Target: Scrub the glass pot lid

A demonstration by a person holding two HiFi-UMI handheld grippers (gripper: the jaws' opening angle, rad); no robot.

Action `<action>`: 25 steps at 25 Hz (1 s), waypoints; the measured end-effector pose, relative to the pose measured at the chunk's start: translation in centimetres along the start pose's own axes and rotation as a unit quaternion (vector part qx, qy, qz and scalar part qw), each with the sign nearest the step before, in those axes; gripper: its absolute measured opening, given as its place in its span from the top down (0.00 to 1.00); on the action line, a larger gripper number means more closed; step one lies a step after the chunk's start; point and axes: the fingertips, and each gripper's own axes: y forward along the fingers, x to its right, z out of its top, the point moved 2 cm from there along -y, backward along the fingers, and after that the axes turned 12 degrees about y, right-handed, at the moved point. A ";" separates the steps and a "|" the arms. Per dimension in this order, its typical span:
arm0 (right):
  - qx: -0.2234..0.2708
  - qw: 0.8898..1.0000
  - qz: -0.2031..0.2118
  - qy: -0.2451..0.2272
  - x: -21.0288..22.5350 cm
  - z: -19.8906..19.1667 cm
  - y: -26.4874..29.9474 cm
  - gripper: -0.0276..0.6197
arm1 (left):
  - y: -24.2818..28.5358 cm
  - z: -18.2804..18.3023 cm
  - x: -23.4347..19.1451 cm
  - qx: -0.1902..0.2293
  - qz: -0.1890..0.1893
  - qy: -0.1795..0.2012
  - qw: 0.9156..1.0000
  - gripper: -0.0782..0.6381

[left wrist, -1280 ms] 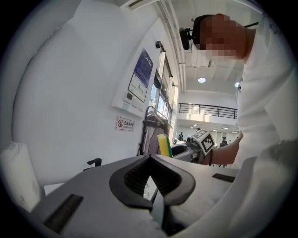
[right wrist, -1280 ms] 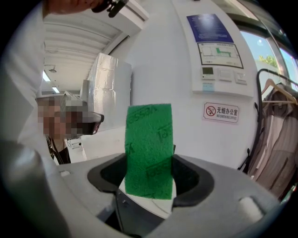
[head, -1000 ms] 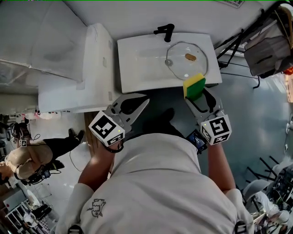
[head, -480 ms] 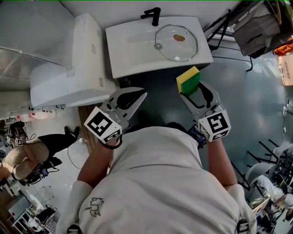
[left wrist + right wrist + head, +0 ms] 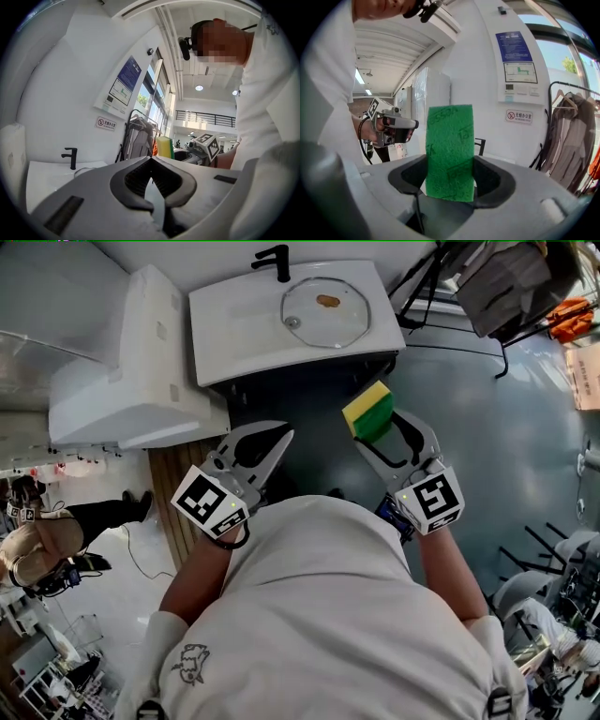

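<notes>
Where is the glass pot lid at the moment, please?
In the head view, the glass pot lid lies flat in the white sink at top centre, just right of the black faucet.

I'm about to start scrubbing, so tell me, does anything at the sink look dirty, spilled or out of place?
Yes: the glass pot lid lies in the white sink, and a brown smear sits on the glass, in its far half. It looks like stuck-on residue. Nothing else there looks spilled or damaged.

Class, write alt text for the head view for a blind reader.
From above, a person's right gripper grips a yellow-and-green sponge; the left gripper is shut and empty. Ahead, a white sink holds a glass lid.
</notes>
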 end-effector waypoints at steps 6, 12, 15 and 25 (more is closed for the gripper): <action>-0.004 1.000 0.026 0.004 0.1 -3.6 -6.4 0.50 | 2.3 -0.9 6.8 -0.002 0.022 -0.002 1.000 0.89; -0.006 0.999 0.041 0.004 -0.6 -6.3 -11.1 0.50 | 3.0 -1.8 12.3 -0.005 0.036 0.003 0.999 0.89; -0.004 0.999 0.042 0.009 -0.9 -7.1 -12.7 0.50 | 2.7 -1.8 13.9 -0.004 0.047 0.002 0.999 0.89; 0.004 0.999 0.045 0.016 -3.0 -7.3 -14.6 0.50 | 1.4 -1.7 16.6 -0.001 0.053 0.002 0.999 0.89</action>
